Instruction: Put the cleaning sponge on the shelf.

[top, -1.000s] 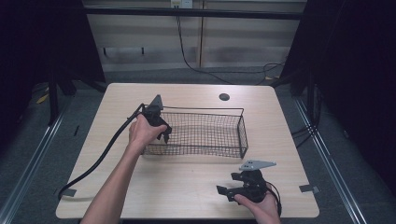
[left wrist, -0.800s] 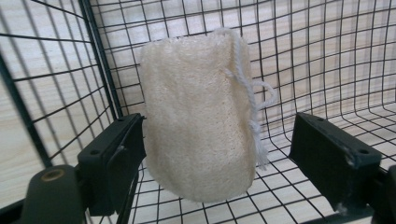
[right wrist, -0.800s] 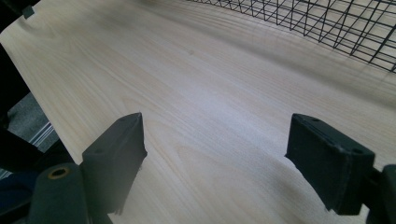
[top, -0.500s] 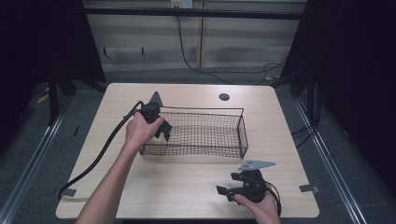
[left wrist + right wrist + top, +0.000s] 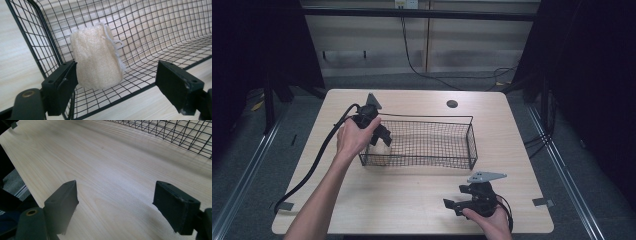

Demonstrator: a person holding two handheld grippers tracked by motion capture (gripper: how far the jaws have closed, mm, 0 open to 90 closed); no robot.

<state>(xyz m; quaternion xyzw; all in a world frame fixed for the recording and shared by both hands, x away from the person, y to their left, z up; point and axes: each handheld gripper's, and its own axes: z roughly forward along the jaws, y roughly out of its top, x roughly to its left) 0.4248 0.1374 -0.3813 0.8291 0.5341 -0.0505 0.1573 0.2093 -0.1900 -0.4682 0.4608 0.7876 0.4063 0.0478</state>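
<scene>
1. The step in hand looks like a release: the left gripper (image 5: 117,82) sits at the left end of the basket (image 5: 472,142), with a pale loofah (image 5: 97,57) in front of it on the mesh floor, close to the end wall.
2. To do it well, I would draw the gripper back up and out along its own line, jaws kept wide, so neither pad drags the loofah or catches its string loop (image 5: 113,41) (the loop hangs on the side facing the far jaw).
3. Mind the wire rim: the jaws straddle it in the left gripper view, so a sideways pull could hook the basket and shift it on the table (image 5: 412,200).
4. Left gripper: wide open and holding nothing. The near jaw is just beside the loofah, perhaps grazing it; I cannot tell if they touch. The other jaw is well apart.
5. Right gripper (image 5: 472,197): open too, empty, low over bare table near the front edge, basket beyond it (idle, by the look of it).
</scene>
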